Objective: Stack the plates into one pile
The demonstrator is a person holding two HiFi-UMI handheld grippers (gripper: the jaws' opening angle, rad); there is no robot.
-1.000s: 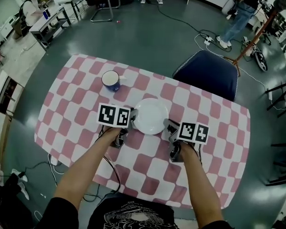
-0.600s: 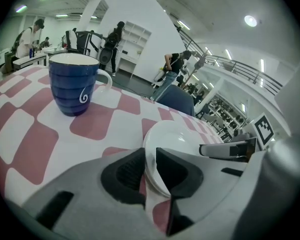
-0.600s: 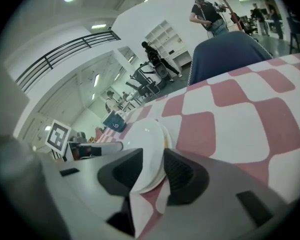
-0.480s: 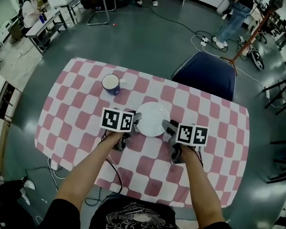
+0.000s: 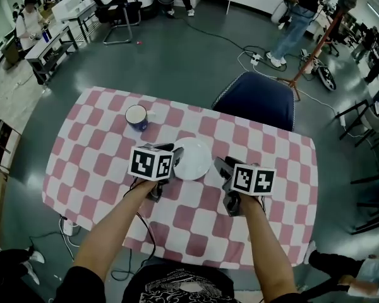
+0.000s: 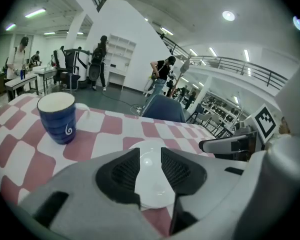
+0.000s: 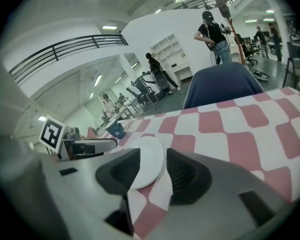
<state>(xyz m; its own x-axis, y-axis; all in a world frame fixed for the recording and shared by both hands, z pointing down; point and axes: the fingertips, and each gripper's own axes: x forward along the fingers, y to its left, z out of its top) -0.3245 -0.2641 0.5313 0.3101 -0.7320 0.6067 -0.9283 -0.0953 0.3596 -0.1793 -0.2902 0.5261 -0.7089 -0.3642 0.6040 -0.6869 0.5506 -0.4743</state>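
A pile of white plates (image 5: 191, 159) lies on the checked table (image 5: 271, 188), with my two grippers on either side and raised off it. My left gripper (image 5: 175, 152) hovers at the pile's left edge; its jaws are opening and nothing is between them. In the left gripper view the plates (image 6: 150, 181) show through the gap of that gripper (image 6: 150, 154), beyond the pads. My right gripper (image 5: 220, 165) stands open just right of the pile, apart from it. In the right gripper view the plates (image 7: 146, 161) lie ahead of the open gripper (image 7: 154, 159).
A blue mug (image 5: 136, 117) with a white inside stands at the table's far left, also in the left gripper view as the mug (image 6: 58, 117). A dark blue chair (image 5: 256, 100) is behind the table. People stand and sit in the room beyond.
Both grippers have let go of the plate pile's edges, opened, and lifted a little up and back. The pile stays on the table.
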